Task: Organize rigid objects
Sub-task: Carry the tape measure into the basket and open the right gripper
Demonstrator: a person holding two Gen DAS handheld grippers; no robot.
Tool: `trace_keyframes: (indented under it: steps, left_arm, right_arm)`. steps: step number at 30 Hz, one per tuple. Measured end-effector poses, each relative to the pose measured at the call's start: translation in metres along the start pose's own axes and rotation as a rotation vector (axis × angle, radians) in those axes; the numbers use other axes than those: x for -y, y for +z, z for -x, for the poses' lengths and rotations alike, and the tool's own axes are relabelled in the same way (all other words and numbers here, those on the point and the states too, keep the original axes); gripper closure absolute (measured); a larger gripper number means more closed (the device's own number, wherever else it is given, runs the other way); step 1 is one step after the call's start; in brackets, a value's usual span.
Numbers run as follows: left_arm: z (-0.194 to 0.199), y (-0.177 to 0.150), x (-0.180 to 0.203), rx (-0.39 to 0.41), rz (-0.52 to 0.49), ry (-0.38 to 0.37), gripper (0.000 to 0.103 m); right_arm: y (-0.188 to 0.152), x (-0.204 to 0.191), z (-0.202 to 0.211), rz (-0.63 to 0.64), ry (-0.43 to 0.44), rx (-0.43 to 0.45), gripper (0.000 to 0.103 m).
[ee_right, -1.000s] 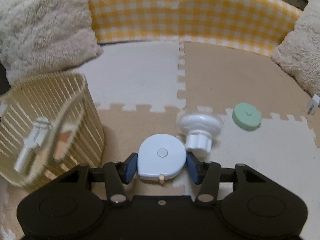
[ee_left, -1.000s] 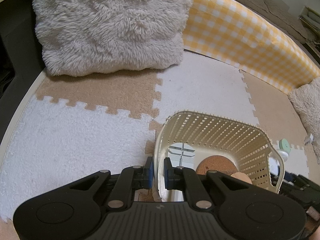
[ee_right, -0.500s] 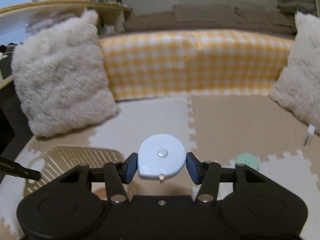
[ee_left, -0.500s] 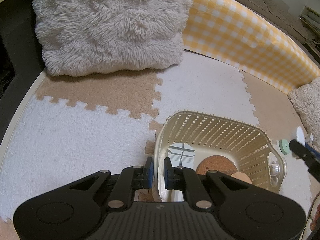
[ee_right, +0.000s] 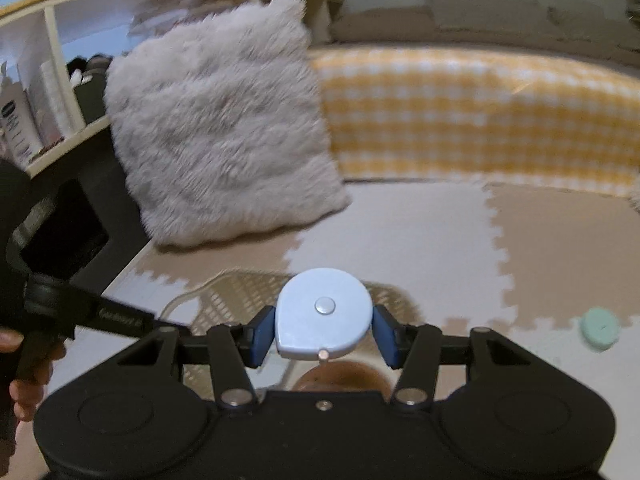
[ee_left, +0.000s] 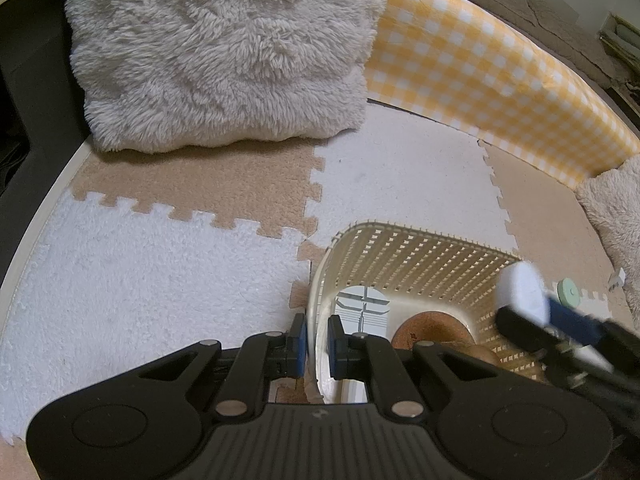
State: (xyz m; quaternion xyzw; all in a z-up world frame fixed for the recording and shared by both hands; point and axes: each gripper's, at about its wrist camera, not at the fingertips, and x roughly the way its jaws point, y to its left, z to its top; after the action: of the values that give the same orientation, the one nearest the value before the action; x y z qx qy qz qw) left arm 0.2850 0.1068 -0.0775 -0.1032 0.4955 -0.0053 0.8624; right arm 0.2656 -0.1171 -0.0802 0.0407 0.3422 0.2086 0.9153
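Tape measure (ee_right: 323, 314) clamped in right gripper (ee_right: 323, 334), above basket (ee_left: 404, 256).

Left gripper (ee_left: 317, 346) pinched tight on basket's near rim, one pad outside, one inside. In left wrist view, right gripper (ee_left: 532, 316) reaching in from the right over basket's far corner, pale blue tape measure (ee_left: 520, 292) edge-on between blue pads. In right wrist view, same round case flat between both pads, basket (ee_right: 240, 292) blurred beneath. Inside basket: brown disc (ee_left: 430, 330) and a white printed item (ee_left: 362, 308) on the floor. Green disc (ee_left: 569, 291) on mat (ee_left: 140, 264) just beyond basket, apart from it. Fluffy cushion (ee_left: 224, 52) and yellow checked bolster (ee_left: 480, 80) at the back. Hand (ee_right: 28, 384) at left edge of right wrist view, gripping left tool's handle.
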Motion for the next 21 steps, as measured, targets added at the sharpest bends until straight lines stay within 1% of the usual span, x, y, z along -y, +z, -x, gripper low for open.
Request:
trace_keyframes:
  steps: [5, 10, 15, 21]
  left_arm:
    - [0.0, 0.001, -0.001, -0.001, 0.004, -0.004, 0.093]
    - [0.0, 0.001, -0.001, -0.001, 0.006, -0.007, 0.093]
    - [-0.001, 0.001, -0.001, -0.002, 0.007, -0.009, 0.093]
    - [-0.001, 0.002, -0.001, -0.001, 0.006, -0.008, 0.093]
  right_arm:
    - [-0.007, -0.018, -0.02, 0.028, 0.016, -0.076, 0.05]
    - [-0.009, -0.022, -0.04, 0.024, 0.033, -0.173, 0.05]
    - [-0.01, -0.025, -0.054, 0.019, 0.036, -0.25, 0.05]
    - [-0.017, -0.029, -0.062, 0.026, 0.036, -0.303, 0.05]
